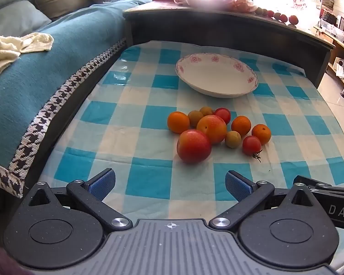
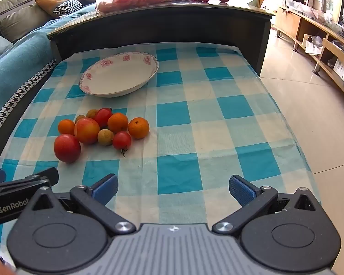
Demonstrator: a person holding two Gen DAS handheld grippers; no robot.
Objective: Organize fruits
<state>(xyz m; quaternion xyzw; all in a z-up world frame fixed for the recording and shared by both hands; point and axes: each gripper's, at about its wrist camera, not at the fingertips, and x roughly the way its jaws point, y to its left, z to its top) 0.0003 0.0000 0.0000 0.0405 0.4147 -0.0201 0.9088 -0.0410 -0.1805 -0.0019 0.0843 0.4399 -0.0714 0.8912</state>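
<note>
So both claws hang wide and empty over the checked surface point(image 1: 149, 178), the left claw point(image 1: 170, 184) aimed nearly at the big red fruit point(image 1: 193, 146). The fruit pile point(image 2: 103, 128) sits loose, just short of the empty flowered plate point(image 2: 119, 78). I'd take the outliers first (that red one rolls easily), straddle it squarely, close gently, then lift clear before crossing to the plate; my right claw point(image 2: 173, 189) can start on the orange point(image 2: 138, 127).

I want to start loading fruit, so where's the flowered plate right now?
The flowered plate sits empty on the checked cloth, just beyond the fruit pile and in front of the dark table edge.
</note>
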